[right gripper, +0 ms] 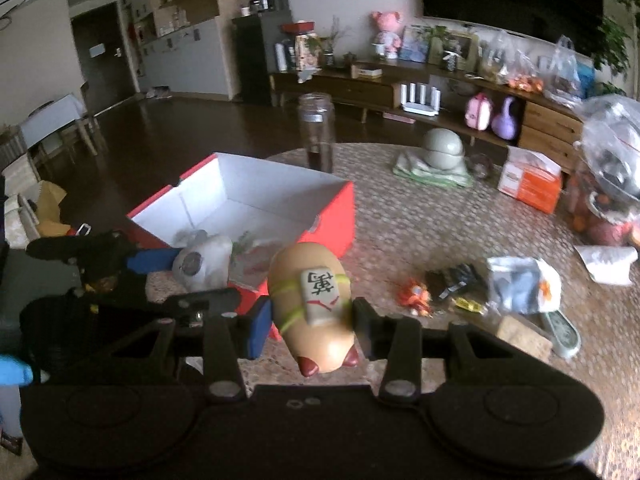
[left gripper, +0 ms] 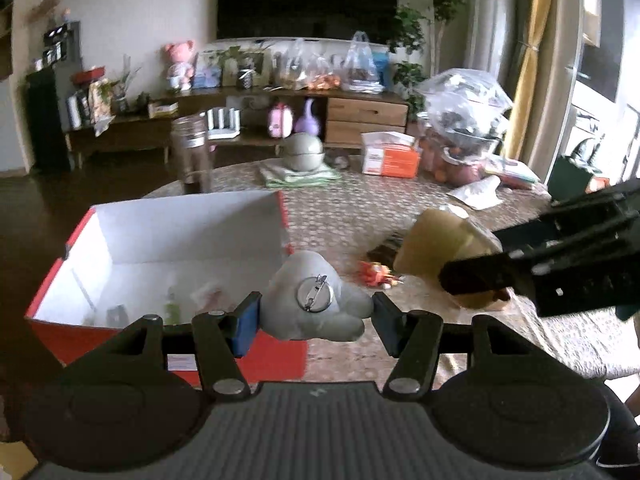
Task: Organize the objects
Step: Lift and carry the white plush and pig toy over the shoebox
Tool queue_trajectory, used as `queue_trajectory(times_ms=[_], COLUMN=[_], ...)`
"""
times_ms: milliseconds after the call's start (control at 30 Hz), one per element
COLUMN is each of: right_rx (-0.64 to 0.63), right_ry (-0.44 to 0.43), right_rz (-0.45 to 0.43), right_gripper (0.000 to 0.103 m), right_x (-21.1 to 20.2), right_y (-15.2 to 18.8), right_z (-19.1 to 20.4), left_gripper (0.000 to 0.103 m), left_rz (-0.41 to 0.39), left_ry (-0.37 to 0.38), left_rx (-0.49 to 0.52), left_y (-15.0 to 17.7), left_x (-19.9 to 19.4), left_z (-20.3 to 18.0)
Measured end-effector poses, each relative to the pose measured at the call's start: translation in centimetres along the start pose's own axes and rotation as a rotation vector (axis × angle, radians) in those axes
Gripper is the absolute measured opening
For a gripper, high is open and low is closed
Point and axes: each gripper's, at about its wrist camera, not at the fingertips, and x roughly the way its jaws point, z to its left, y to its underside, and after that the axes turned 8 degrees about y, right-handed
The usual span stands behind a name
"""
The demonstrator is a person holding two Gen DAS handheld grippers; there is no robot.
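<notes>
- Our left gripper [left gripper: 316,320] has its jaws clamped on a grey plush toy [left gripper: 316,300], pin-back badge [left gripper: 315,294] facing us; the toy hangs just at the near right corner of the red box [left gripper: 60,276], partly over its edge.
- Our right gripper [right gripper: 310,326] has its jaws closed around a tan toy pig [right gripper: 310,292] with a mahjong tile [right gripper: 322,292] strapped to its back; it is held above the tabletop [right gripper: 420,216], just outside the box's near corner.
- From the right wrist view we see the left gripper [right gripper: 176,262] holding the plush toy [right gripper: 204,262] over the box's [right gripper: 332,216] near rim, so both loads are crowding the same corner.
- The box is open, white inside, with a few small items already at the bottom; we can't make them out.
- Loose bits are left on the tabletop: a small orange figure [right gripper: 416,294], dark wrappers, a crumpled bag.
- Risks, as we judge it: the plush sits on the rim line, so letting go now could drop it outside the box. The pig is smooth and rounded, gripped at its waist; it could twist or slip free. And the two grippers are close enough to knock each other if both move in together.
</notes>
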Motion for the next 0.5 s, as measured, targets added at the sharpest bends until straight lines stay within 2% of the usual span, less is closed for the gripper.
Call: queue_trajectory(times_ms=[500], right_rx=[-0.122], right_ry=[-0.069], right_rz=[0.003], right_gripper=[0.043], right_x=[4.6], right_y=[-3.8], right_z=[7.4], left_gripper=[0.059], left_rz=[0.026], left_ry=[-0.124], left_rx=[-0.082], left_y=[-1.3], left_x=[-1.6], left_z=[9.2])
